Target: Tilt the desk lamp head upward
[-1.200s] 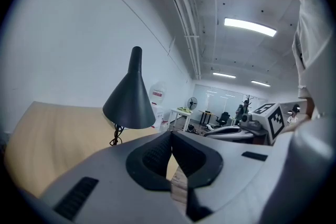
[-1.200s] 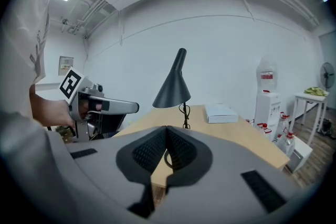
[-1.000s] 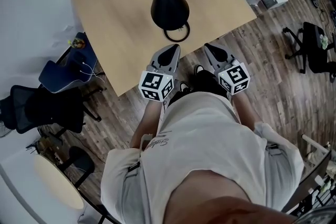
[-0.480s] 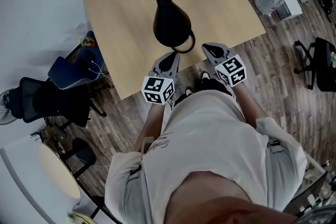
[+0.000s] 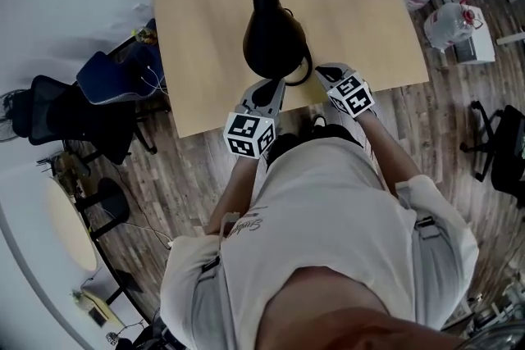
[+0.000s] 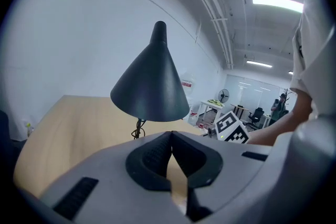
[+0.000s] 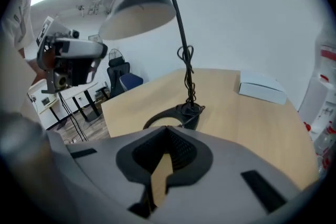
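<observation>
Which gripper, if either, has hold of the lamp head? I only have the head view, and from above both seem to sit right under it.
Observer: Neither. In the left gripper view, the left gripper has its jaws together with nothing between them. The lamp head stands above and beyond them, untouched.
Operator: And the right one?
Observer: The right gripper is shut and empty too. Its camera looks up into the underside of the shade from below.
Operator: What is beneath the shade? It covers that part of the table for me.
Observer: The lamp's base sits on the table, and a cable is wound loosely round the thin stem down to it.
</observation>
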Available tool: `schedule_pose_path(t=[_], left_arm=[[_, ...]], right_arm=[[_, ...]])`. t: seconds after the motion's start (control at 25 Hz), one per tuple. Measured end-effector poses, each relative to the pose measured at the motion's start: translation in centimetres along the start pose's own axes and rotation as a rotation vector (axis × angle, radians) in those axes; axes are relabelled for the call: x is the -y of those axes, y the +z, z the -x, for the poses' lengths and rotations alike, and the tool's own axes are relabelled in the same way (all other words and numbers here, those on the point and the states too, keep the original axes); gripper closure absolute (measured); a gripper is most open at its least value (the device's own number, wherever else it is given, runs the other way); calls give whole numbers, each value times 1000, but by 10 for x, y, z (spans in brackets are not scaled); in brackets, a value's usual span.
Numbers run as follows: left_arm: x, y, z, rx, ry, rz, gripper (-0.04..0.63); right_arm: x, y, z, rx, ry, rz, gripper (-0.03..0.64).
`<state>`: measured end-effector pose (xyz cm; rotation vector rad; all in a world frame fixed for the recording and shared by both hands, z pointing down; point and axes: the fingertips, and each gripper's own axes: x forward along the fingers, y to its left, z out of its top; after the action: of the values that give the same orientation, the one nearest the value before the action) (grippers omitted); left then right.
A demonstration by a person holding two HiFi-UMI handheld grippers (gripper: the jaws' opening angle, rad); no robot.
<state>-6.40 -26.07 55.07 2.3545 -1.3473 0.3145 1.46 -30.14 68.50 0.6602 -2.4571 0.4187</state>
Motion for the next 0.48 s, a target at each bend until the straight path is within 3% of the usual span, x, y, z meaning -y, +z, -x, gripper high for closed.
schedule_pose_path(t=[0.2, 0.48], left_arm=[[-4, -4, -2, -11, 57, 18, 581], [-16, -2, 2, -29, 104, 35, 581]], right_arm=[[16, -39, -42, -130, 42, 61, 621], [18, -48, -70, -179, 106, 80, 621]])
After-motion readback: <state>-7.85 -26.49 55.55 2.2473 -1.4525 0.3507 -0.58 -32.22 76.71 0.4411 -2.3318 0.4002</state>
